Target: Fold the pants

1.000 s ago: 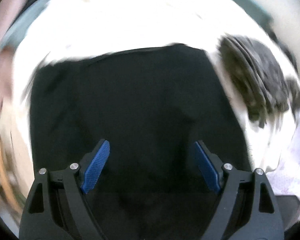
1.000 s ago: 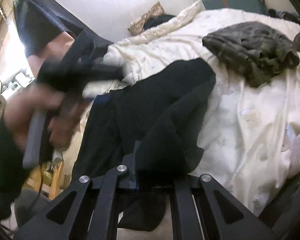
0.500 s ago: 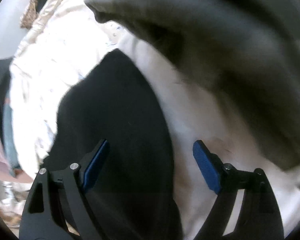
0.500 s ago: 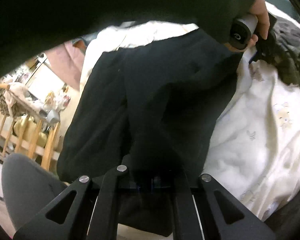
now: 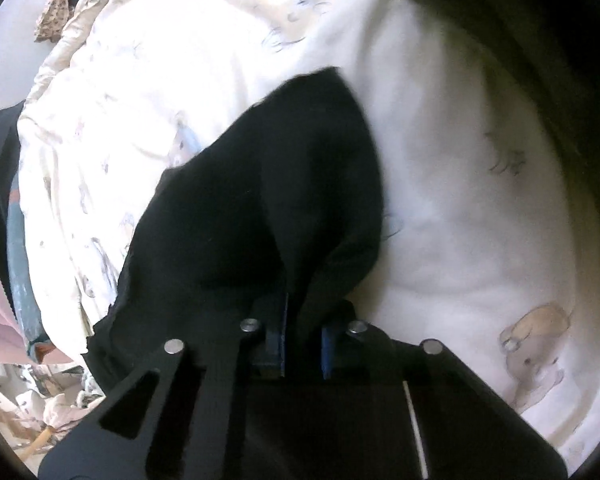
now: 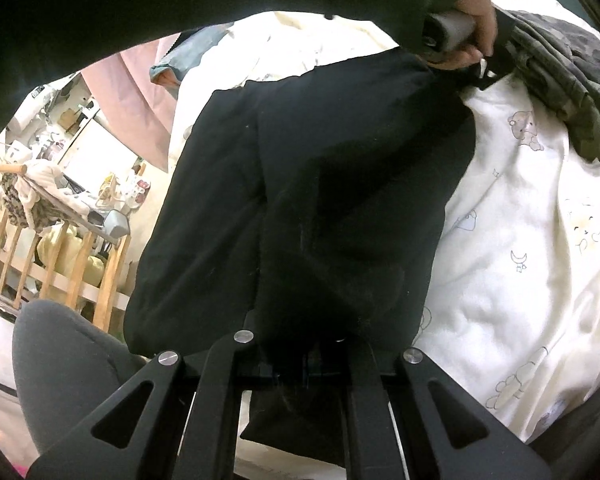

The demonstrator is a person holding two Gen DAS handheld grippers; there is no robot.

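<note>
A cream bedspread printed with small animals, moons and stars covers the bed and fills most of both views. On it lie the black pants, spread lengthwise from the near edge of the bed toward the far side, with one layer lying over another along a seam that runs up the middle. A rumpled grey-green garment sits on the bedspread beyond the far end of the pants, close to them. Off the bed's left edge stand a wooden crib rail and a pink cloth hanging down.

The right gripper sits at the near end of the pants; its fingers are drawn close together with black fabric bunched between them and draping below, so it is clamped on the pants. In the left wrist view, the left gripper has its blue pads nearly together, pinching a raised fold of the pants at their far end, above the bedspread. From the right wrist view, the left hand grips that tool's grey handle at the far corner of the pants
</note>
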